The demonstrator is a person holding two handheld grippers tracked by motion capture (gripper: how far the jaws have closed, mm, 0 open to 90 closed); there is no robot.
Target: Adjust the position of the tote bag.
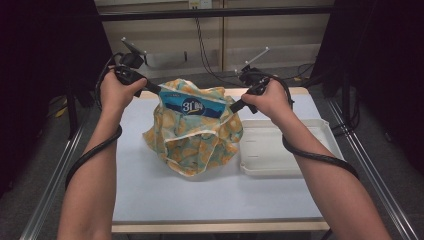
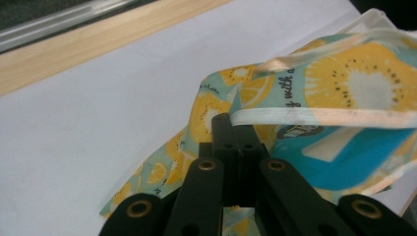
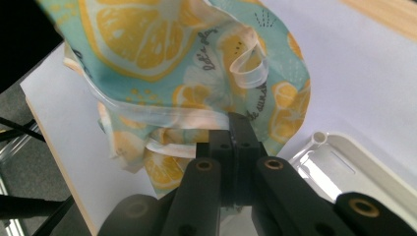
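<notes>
Now both sets of jaws are clamped on the bag's [image 1: 200, 135] white rim: left gripper [image 2: 231, 129] at its left edge, right gripper [image 3: 239, 129] at its right. The bag sits mid-table [image 1: 150, 195] beside the tray [image 1: 280, 150], a blue pack [image 1: 192, 106] showing inside. Best to pull evenly apart, keeping the mouth taut. Both forearms angle inward, hands raised over the bag.

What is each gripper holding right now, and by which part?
Both hold the fruit-print bag by its white-trimmed rim: left gripper at one side of the opening, right gripper at the opposite side.
</notes>
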